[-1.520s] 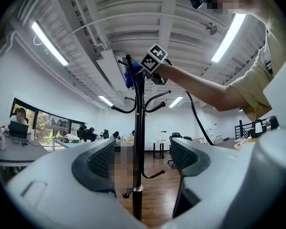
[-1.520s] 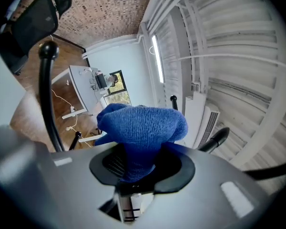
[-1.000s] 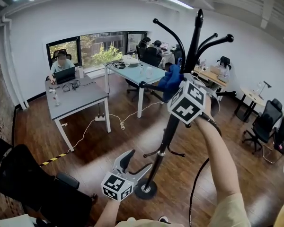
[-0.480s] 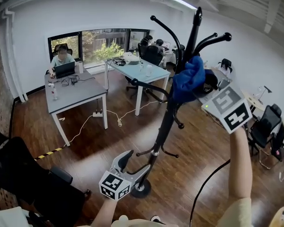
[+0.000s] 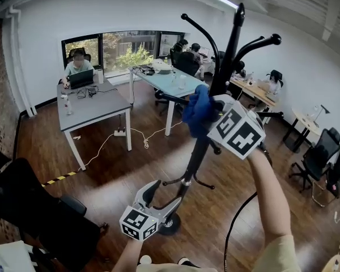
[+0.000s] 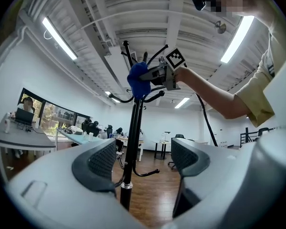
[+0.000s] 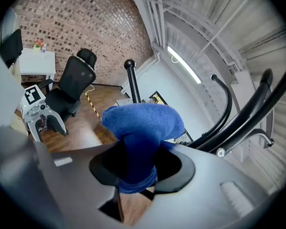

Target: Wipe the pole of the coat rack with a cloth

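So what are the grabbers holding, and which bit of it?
The right gripper pinches the blue cloth by a bunched fold; the rest puffs out beyond the jaws. The left gripper is open, holding nothing.

In the right gripper view, the cloth (image 7: 142,123) bunched just ahead of the right claw (image 7: 140,165) hid the stretch of pole beyond the jaws from me, and its tail sank into shadow between them. In the head view, that claw's jaws sat out of sight behind its own marker cube (image 5: 236,130). Below the left claw (image 6: 142,157), its body cut off the pole (image 6: 133,142) short of the floor. In the head view the base (image 5: 173,226) lay partly behind that claw.
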### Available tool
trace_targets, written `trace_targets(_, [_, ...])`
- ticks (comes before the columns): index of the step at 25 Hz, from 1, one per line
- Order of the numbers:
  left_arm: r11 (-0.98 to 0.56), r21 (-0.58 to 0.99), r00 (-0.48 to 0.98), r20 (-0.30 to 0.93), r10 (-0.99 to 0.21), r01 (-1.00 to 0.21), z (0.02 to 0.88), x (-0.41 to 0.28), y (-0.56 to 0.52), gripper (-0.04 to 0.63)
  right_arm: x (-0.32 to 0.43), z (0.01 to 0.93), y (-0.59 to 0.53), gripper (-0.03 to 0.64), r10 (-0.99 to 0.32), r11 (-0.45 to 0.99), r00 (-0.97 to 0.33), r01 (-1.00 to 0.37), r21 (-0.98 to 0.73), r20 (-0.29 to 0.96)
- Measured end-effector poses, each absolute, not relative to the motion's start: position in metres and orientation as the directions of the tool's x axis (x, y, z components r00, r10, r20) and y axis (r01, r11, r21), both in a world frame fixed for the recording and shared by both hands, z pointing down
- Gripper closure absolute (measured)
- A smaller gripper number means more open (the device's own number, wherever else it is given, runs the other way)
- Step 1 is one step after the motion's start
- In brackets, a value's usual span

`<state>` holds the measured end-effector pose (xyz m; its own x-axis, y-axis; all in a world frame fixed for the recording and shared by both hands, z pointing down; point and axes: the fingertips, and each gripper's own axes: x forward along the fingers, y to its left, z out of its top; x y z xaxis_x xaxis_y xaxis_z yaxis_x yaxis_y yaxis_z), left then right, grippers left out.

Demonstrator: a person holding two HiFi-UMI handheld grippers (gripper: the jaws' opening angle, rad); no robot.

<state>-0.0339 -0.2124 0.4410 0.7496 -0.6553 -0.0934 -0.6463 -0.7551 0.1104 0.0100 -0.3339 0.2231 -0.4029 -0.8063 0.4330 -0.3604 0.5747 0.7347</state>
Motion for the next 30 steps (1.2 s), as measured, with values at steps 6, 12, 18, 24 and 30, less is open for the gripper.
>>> trace_targets(6, [-0.718,0.113,0.713,-0.085,-0.695,-0.687,0.445,-0.053,-0.210,0.255,-0.040,0.193,-0.312,0.474,-0.764,0.527,-0.541,-0.206,0.824,0.353])
trace_targets(12, [-0.690,0.114,0.686,-0.080,-0.723,-0.714,0.444,-0.066,-0.206,0.255,-0.100,0.172,-0.280,0.476,-0.710,0.437,-0.642,-0.076,0.896,0.291])
trace_targets(18, [-0.689,0.122,0.688,-0.056,-0.724,-0.715,0.452,-0.062,-0.205,0.255,-0.095,0.167,-0.270,0.474,-0.667,0.405,-0.703,-0.062,0.912,0.248])
trace_targets(24, [-0.700,0.106,0.700,-0.042,-0.713,-0.706,0.454,-0.053,-0.207,0.255,-0.020,0.144,-0.245,0.474,-0.705,0.406,-0.709,-0.419,0.812,-0.014])
trace_targets(30, [-0.714,0.100,0.715,-0.026,-0.699,-0.693,0.456,-0.037,-0.212,0.255,0.073,0.166,-0.247,0.474,-0.858,0.192,-0.466,-0.682,0.706,-0.216])
